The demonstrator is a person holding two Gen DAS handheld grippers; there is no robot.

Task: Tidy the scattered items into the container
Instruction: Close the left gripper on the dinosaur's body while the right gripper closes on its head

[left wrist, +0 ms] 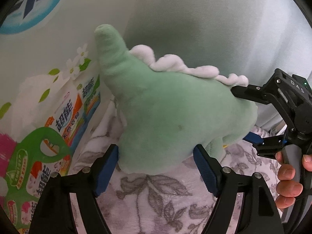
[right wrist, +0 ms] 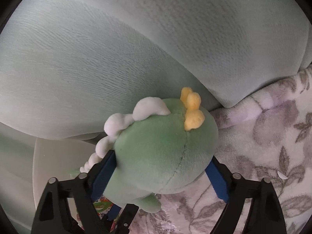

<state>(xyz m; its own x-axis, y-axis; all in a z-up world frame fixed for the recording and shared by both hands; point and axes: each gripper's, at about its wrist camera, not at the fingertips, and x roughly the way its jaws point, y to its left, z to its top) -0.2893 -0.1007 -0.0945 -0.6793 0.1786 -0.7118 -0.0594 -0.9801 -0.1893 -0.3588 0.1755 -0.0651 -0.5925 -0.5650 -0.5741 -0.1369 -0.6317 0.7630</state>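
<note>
A green plush dinosaur (left wrist: 165,105) with white back spikes (left wrist: 175,64) is held just above a floral blanket. My left gripper (left wrist: 157,165) is shut on its rear body, both blue pads pressing the sides, tail pointing up and away. My right gripper (right wrist: 159,175) is shut on its head (right wrist: 165,146), which carries a yellow horn (right wrist: 192,111). In the left wrist view the right gripper (left wrist: 245,115) clamps the plush from the right, one finger on its back and one beneath. A white detergent-printed carton wall (left wrist: 64,113) stands close on the left.
A pale green cushion (right wrist: 117,48) rises directly behind the plush. The grey floral blanket (right wrist: 263,136) covers the surface below, with a small white scrap (right wrist: 281,174) on it. A hand (left wrist: 288,179) grips the right gripper's handle.
</note>
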